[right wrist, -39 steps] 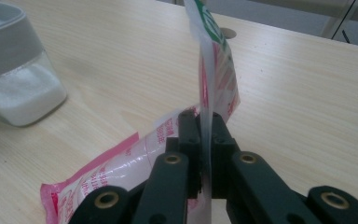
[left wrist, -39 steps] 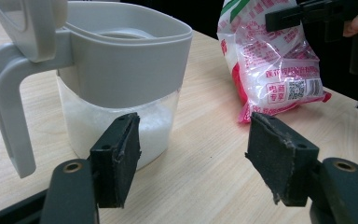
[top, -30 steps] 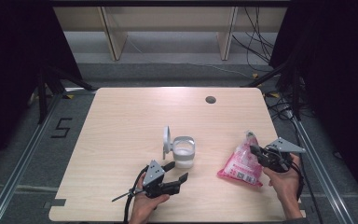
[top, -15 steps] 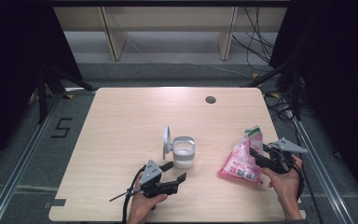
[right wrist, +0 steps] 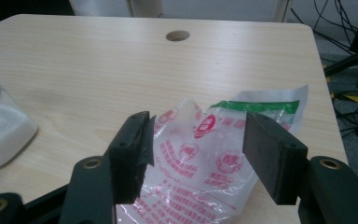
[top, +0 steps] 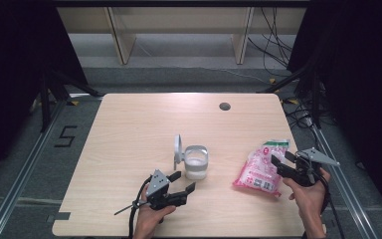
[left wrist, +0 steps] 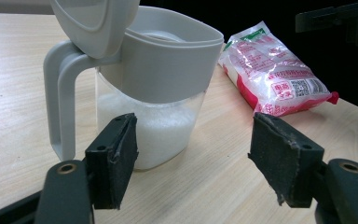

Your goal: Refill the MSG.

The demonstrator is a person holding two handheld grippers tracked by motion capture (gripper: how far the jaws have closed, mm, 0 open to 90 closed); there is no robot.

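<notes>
Two grippers low over the desk's near edge, one per hand. Left gripper near the middle of that edge, jaws spread wide with nothing between, aimed at a grey-collared jug standing just beyond the pads. Jug upright, lid flipped up on the handle side, white granules filling its clear lower part, handle toward the left pad in the left gripper view. Right gripper close to the desk's right edge, held in a hand, jaws just opened and now apart, pads not pressing on anything. Pink-and-clear plastic bag lying flat on the desk right of the jug, well apart from it, its green-banded open end toward the far edge. In the right gripper view, bag spread between and beneath the two black pads; contact with the film impossible to tell. Round cable hole near the far edge, right of centre. Bare pale wood across the left half.
</notes>
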